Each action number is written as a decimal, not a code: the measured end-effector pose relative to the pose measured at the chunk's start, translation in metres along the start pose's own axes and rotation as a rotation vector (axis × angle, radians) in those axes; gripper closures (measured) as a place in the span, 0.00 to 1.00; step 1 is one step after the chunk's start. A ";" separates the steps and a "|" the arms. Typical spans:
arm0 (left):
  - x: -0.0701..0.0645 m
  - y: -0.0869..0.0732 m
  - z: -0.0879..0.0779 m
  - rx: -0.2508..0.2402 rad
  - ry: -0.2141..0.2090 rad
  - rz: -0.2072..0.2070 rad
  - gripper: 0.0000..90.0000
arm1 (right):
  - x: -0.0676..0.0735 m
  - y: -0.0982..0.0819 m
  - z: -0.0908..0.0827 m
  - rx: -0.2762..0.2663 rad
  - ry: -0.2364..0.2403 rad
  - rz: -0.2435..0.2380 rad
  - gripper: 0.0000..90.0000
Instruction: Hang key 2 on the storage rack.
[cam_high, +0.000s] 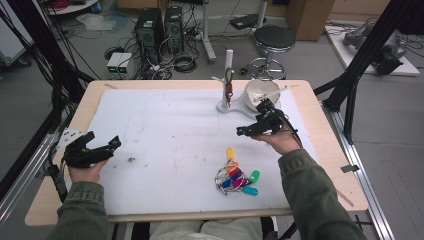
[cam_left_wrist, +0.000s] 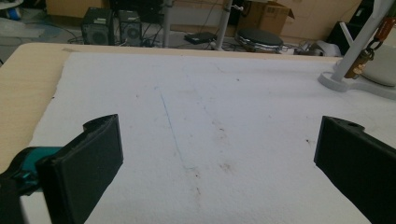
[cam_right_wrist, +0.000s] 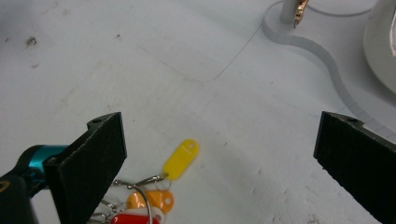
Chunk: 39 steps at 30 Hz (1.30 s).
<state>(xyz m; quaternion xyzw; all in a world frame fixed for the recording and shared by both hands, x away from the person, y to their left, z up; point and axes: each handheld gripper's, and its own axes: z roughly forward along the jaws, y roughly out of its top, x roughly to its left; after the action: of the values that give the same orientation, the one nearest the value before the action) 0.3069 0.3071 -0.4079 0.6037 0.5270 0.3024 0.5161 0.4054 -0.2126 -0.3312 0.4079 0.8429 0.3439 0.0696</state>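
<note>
yellow tag (cam_right_wrist: 181, 159), orange tag (cam_right_wrist: 161, 200), white mat (cam_high: 165, 130).

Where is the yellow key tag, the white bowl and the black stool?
Yellow plastic key tag (cam_right_wrist: 180, 159), right gripper view, middle of tag.
White round bowl (cam_high: 256, 89), high view, inner wall.
Black round stool (cam_high: 274, 37), high view, seat.

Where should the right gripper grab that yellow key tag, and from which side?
Probably from above, across the narrow width of the yellow tag. It lies flat on the white mat, jutting clear of the other tags, so the open right gripper can straddle it.
</note>
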 end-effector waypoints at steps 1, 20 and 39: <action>0.000 0.000 0.000 0.000 0.000 0.000 0.02 | 0.001 -0.002 0.000 0.003 0.002 -0.003 0.02; 0.000 0.000 0.000 -0.002 0.001 -0.001 0.02 | 0.005 -0.036 0.012 0.042 0.046 -0.010 0.02; 0.000 0.000 -0.001 -0.005 0.003 -0.002 0.02 | 0.022 -0.061 0.027 0.090 0.087 -0.043 0.02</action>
<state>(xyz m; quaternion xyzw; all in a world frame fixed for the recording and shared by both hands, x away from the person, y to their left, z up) 0.3062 0.3070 -0.4074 0.6014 0.5276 0.3042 0.5171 0.3630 -0.2087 -0.3874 0.3771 0.8683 0.3216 0.0218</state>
